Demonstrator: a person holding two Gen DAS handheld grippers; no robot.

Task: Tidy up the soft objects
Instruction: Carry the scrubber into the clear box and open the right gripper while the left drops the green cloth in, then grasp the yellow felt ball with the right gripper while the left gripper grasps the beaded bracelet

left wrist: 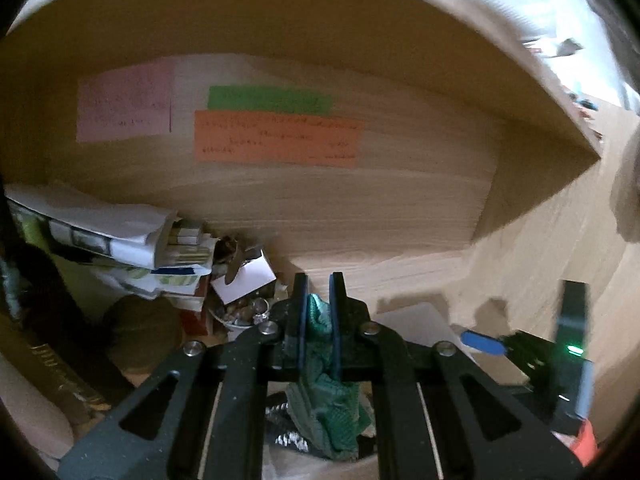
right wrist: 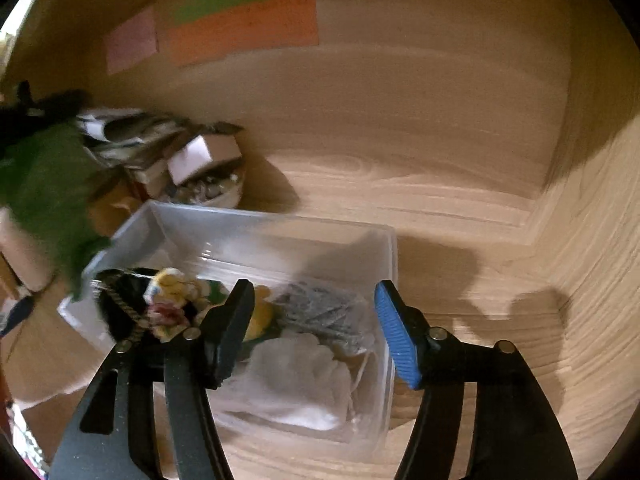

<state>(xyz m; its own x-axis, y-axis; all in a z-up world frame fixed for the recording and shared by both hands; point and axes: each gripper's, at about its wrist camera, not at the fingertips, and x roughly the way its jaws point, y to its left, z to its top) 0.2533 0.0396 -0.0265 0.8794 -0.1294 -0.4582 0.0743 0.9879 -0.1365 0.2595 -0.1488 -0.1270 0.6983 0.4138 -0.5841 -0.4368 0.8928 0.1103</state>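
Observation:
My left gripper (left wrist: 319, 304) is shut on a green knitted cloth (left wrist: 332, 408), which hangs down between the fingers. In the right wrist view the same green cloth (right wrist: 48, 196) hangs blurred at the far left, above the left end of a clear plastic bin (right wrist: 256, 228). The bin holds a grey knit piece (right wrist: 324, 312), a white cloth pouch (right wrist: 296, 380), a floral cloth (right wrist: 172, 304) and a black corded item (right wrist: 120, 304). My right gripper (right wrist: 316, 320) is open and empty, just above the bin's near right part.
The bin stands on a wooden desk (right wrist: 460, 208) inside a corner of wooden walls. Coloured paper notes (left wrist: 276, 140) hang on the back wall. A pile of papers and boxes (left wrist: 132, 240) and a bowl of small stones (left wrist: 244, 312) sit at the left.

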